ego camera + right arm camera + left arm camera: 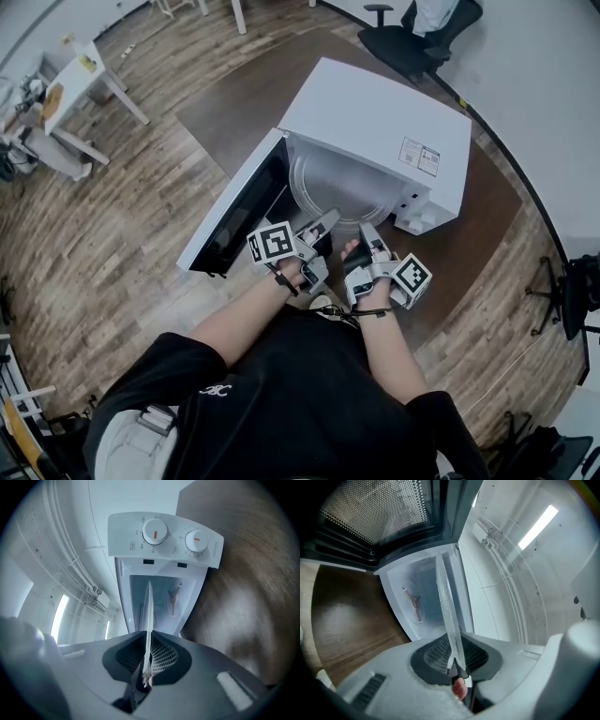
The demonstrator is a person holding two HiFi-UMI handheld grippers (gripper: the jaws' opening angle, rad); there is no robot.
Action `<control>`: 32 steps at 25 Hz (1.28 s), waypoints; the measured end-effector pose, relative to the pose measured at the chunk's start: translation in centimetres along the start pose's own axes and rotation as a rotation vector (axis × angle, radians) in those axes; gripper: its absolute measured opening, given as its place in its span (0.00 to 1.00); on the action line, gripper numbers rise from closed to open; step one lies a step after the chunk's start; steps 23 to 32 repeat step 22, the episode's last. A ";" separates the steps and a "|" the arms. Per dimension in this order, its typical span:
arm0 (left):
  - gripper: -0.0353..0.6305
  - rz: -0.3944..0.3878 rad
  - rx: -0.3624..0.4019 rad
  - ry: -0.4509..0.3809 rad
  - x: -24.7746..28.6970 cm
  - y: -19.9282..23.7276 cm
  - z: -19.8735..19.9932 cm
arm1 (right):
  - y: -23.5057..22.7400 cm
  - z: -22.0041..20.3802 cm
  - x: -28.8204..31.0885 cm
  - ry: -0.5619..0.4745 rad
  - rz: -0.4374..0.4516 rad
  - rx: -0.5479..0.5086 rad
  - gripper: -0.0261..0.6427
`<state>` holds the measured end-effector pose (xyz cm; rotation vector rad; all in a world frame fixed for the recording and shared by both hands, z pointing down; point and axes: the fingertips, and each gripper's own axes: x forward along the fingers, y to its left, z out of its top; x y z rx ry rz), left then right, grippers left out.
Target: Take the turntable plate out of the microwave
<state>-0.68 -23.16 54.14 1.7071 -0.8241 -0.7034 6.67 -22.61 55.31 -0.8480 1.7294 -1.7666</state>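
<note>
A white microwave [375, 112] stands on a brown table, its door [234, 206] swung open to the left. The clear glass turntable plate [337, 187] shows in the open cavity, its near rim at the opening. My left gripper [328, 222] and right gripper [367, 234] sit side by side at that rim. In the left gripper view the plate [447, 606] runs edge-on into the left gripper [457, 660], which is shut on it. The right gripper view likewise shows the plate [148, 616] edge-on, clamped in the right gripper [146, 667]. A three-armed drive hub [414, 603] lies on the cavity floor.
The control panel with two knobs [154, 531] is at the cavity's right side. The brown table [478, 225] reaches past the microwave to the right. A black office chair [412, 33] stands behind, and a small white table [80, 80] is at the far left on the wood floor.
</note>
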 end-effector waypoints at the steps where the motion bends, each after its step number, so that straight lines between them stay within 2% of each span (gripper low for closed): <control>1: 0.12 0.001 0.000 0.000 0.0 0.0 0.0 | 0.0 0.0 0.0 0.001 -0.001 -0.001 0.09; 32: 0.12 0.035 -0.018 0.004 -0.3 1.4 -0.6 | -1.3 -0.2 0.0 0.026 -0.031 -0.005 0.09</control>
